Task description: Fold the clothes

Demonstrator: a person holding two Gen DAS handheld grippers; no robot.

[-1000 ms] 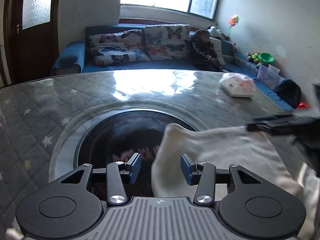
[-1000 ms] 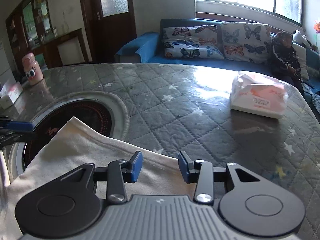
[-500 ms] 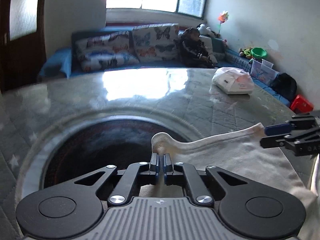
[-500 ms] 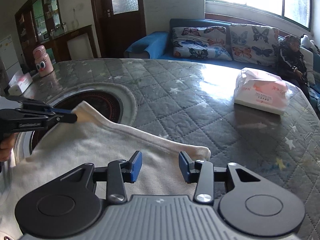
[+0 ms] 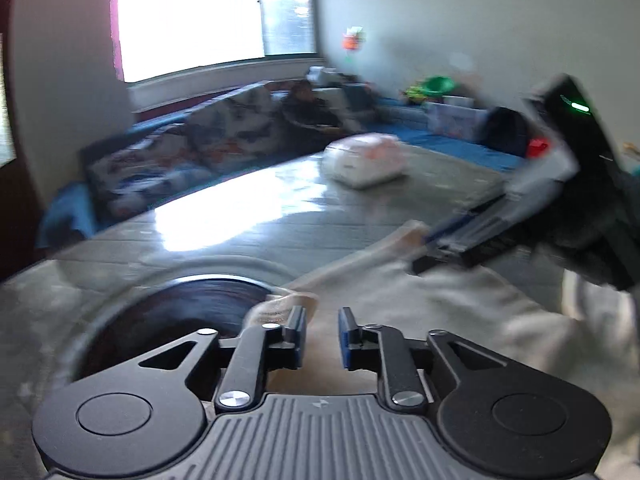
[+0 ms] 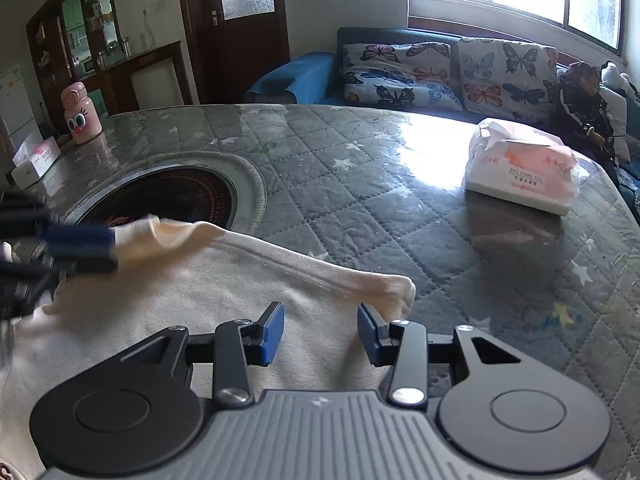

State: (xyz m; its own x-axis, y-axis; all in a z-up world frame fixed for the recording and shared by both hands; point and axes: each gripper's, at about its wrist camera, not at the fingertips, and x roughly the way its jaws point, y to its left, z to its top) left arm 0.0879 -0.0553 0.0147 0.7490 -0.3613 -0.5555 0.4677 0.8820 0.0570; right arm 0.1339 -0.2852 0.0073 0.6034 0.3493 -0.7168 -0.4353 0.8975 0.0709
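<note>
A cream garment (image 6: 200,300) lies on the quilted grey table (image 6: 360,184), partly over the round dark inset (image 6: 172,200). My left gripper (image 5: 322,338) is open by a narrow gap, with the garment (image 5: 460,312) under it and a bunched corner (image 5: 280,304) just outside its left finger. In the right wrist view the left gripper (image 6: 108,240) is blurred at that raised corner. My right gripper (image 6: 320,332) is open above the garment, the other corner (image 6: 400,292) lifted beside its right finger. The left wrist view is blurred and shows the right gripper (image 5: 428,240) at the hem.
A pink-and-white tissue pack (image 6: 524,172) lies on the table's far right. A pink bottle (image 6: 82,114) and a tissue box (image 6: 36,160) stand at the far left. Behind the table, a person (image 6: 584,108) sits on a blue sofa with butterfly cushions.
My left gripper, shut on the garment's corner half a second ago, now has its fingers apart and has swung right. The garment's far hem is pulled tauter between the two grippers.
</note>
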